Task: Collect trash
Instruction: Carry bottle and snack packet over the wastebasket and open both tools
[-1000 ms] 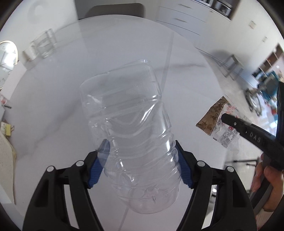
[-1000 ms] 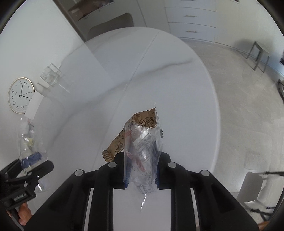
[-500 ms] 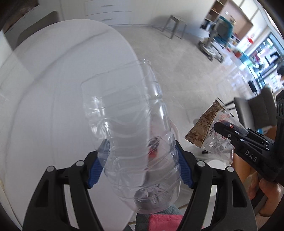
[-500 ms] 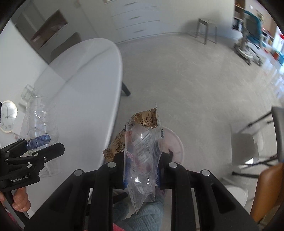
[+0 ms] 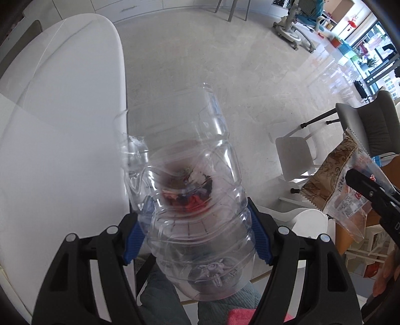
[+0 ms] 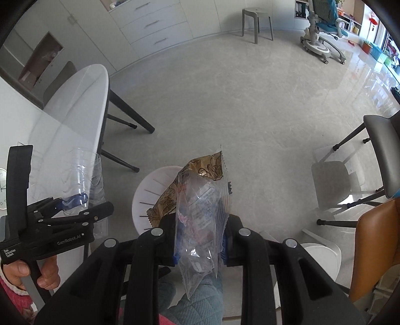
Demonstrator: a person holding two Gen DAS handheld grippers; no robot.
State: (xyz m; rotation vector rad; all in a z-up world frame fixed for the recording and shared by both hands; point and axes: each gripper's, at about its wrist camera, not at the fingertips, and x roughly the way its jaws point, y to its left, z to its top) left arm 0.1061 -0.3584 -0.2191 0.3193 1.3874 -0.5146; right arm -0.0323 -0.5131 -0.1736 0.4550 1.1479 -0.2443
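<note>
One clear bottle (image 5: 197, 197) in left claw (image 5: 197, 240), base toward cam, neck pointing away.

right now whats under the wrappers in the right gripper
Below the wrappers, a white slatted bin stands on the floor. The wrappers and right gripper cover its opening there. Through the bottle in the left gripper, blurred colourful trash shows inside a bin.

grey floor (image 6: 225, 100) bears white bin (image 6: 150, 190), stool (image 6: 257, 17), chairs.

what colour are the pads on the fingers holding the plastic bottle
Blue, on black fingers; the left wrist view shows them best, pressed against the clear bottle.
</note>
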